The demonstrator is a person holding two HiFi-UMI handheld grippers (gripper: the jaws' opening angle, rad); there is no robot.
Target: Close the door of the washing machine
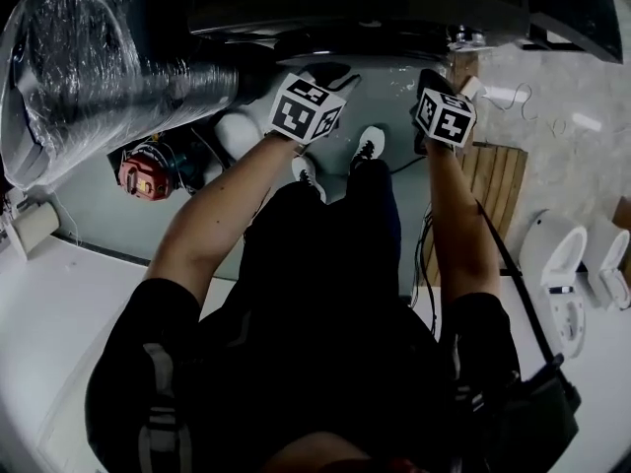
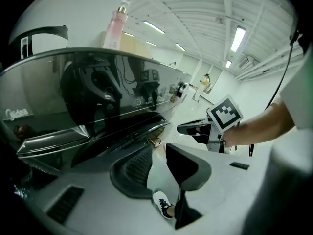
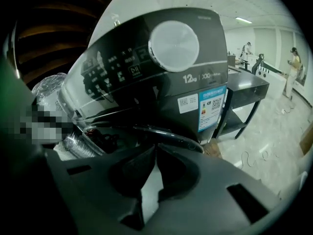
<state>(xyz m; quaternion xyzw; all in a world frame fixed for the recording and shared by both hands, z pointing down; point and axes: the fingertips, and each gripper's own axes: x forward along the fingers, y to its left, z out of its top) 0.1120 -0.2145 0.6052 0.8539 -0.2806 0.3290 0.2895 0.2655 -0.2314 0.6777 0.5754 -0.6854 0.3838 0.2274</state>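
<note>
Left tongs [image 2: 157, 155] released: jaws apart, nothing between them. Right tongs [image 3: 155, 151] clenched, empty. Washing machine [image 3: 146, 82] directly ahead. Its dark door [image 3: 171, 135] sits low, just beyond the right tongs' tips.

floor [image 3: 274, 151]: pale, glossy | ceiling [image 2: 195, 13]: white, strip lights [image 2: 238, 37] lit | black table [image 3: 247, 87] | wooden pallet [image 1: 498, 185] on floor

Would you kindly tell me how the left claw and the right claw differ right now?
The left claw has its jaws apart, while the right claw has its together at the tips. A white shoe shows through the left claw's gap; the right claw's leaves only a thin sliver. Both hold nothing and face the washing machine.
</note>
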